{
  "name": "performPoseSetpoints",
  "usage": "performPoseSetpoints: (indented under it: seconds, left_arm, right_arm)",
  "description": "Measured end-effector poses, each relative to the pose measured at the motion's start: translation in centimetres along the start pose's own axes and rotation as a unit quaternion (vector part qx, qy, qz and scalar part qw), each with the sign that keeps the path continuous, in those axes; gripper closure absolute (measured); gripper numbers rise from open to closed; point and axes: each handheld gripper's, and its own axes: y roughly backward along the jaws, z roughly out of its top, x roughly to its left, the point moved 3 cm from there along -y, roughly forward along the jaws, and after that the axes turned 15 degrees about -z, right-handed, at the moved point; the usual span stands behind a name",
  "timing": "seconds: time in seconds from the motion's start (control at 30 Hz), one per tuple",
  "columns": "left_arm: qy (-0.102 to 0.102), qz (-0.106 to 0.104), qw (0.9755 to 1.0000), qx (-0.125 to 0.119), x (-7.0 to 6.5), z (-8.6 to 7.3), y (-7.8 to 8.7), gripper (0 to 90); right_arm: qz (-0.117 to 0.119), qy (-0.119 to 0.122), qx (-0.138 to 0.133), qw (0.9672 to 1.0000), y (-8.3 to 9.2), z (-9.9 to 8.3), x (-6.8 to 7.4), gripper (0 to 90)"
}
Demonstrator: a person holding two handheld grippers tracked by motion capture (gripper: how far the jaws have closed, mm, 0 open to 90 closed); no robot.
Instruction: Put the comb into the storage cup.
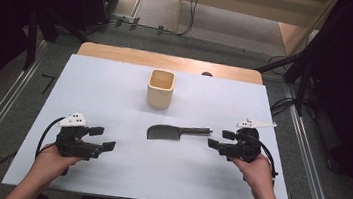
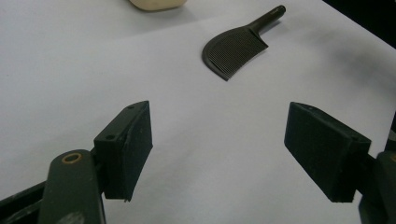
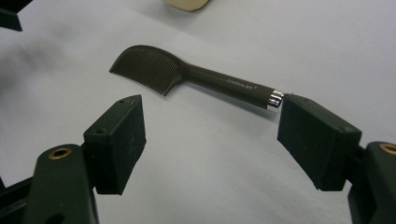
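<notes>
A dark comb (image 1: 170,132) with a long handle lies flat in the middle of the white table (image 1: 115,92); its silver-tipped handle points right. Behind it stands a cream square cup (image 1: 160,88), upright and seemingly with nothing in it. My right gripper (image 1: 221,139) is open just right of the handle's end, low over the table. In the right gripper view the comb (image 3: 196,74) lies ahead of the open jaws, its silver tip beside the right jaw. My left gripper (image 1: 102,138) is open at the front left, apart from the comb (image 2: 238,44).
The cup's base (image 2: 156,3) shows at the top edge of the left gripper view. A wooden strip (image 1: 169,61) runs along the table's far edge. Dark stands and cables flank the table on the floor.
</notes>
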Motion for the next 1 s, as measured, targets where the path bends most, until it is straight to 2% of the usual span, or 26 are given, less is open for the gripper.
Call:
performPoseSetpoints:
  seconds: [0.2,0.63,1.0]
  left_arm:
    - [0.001,0.001,1.0000,0.002,0.0,0.0,0.0,24.9]
    - [0.001,-0.002,1.0000,0.002,0.0,-0.1,-0.1,24.9]
    - [0.000,-0.004,1.0000,0.002,0.0,-0.1,-0.1,24.9]
  right_arm:
    - [0.004,-0.015,0.001,0.9999,-0.4,1.0,-0.2,21.6]
    - [0.000,-0.005,0.002,1.0000,-1.6,2.9,0.1,21.7]
    - [-0.007,-0.012,0.006,0.9999,-3.1,4.2,-0.2,21.7]
